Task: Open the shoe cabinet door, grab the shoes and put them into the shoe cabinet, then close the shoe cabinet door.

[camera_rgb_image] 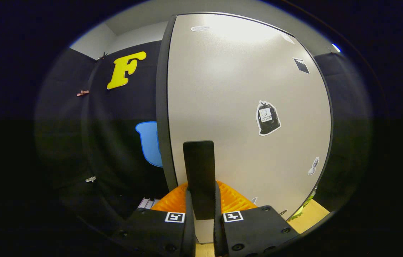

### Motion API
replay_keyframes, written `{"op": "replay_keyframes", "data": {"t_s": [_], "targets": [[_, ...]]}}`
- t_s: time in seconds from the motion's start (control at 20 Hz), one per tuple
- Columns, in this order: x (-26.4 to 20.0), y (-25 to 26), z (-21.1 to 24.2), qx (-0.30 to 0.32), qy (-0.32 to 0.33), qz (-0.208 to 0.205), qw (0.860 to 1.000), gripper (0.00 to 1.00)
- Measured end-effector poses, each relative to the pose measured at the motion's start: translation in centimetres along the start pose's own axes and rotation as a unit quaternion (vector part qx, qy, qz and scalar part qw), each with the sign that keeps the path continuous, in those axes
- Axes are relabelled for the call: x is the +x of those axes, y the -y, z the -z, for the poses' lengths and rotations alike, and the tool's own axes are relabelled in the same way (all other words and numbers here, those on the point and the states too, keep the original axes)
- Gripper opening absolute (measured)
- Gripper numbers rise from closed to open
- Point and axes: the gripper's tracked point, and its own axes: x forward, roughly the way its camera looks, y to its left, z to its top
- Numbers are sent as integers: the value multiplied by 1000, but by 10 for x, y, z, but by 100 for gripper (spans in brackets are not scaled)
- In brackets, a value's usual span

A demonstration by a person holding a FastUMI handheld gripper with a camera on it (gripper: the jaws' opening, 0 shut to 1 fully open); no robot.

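The hand-held gripper (201, 214) has its fingers squeezed on the dark handle (198, 171) of the shoe cabinet door (244, 107); this looks like the door step; next it should swing the door by that handle; no shoes seen here.

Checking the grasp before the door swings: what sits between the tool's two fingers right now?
In the gripper view, a dark upright handle on the shoe cabinet door sits between the tool's fingers, which are closed on it.

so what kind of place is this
Likely a staged recording booth: black cloth wall behind a pale shoe cabinet door bearing stickers. The gripper is shut on the door's dark handle.
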Motion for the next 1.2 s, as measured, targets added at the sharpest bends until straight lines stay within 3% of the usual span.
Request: {"op": "replay_keyframes", "data": {"t_s": [0.6, 1.2], "targets": [[-65, 3, -10, -1, -5, -82, 997, 24], [-152, 66, -10, 1, -23, -156, 987, 24]]}}
